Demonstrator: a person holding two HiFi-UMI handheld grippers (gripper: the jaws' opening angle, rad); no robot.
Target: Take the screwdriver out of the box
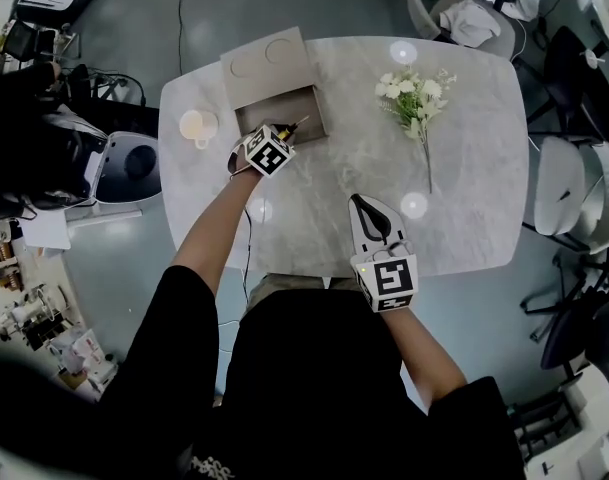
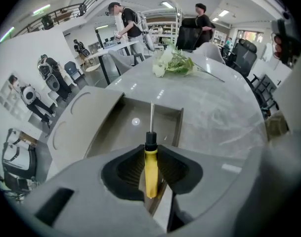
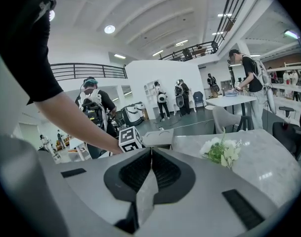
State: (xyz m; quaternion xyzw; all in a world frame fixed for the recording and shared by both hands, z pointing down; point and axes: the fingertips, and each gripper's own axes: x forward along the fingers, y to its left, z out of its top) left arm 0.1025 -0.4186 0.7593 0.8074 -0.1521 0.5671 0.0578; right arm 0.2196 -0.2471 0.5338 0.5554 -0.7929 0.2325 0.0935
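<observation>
In the head view the left gripper (image 1: 280,136) stands at the near edge of the box (image 1: 320,118). The screwdriver (image 1: 290,127) is pinched in it, and its tip slants toward the box's far right corner. The right gripper (image 1: 368,211) is well apart from the box.

In the left gripper view the jaws pinch the yellow handle. The long axis runs along the jaws, with the shaft over the box's floor. I would keep the pinch firm and lift until the tip clears the box's wall.

In the right gripper view the jaws are pressed together on nothing.

An open lab hall — office chairs (image 1: 562,183), a mezzanine railing (image 3: 86,70), people (image 2: 128,21) working at other tables.
</observation>
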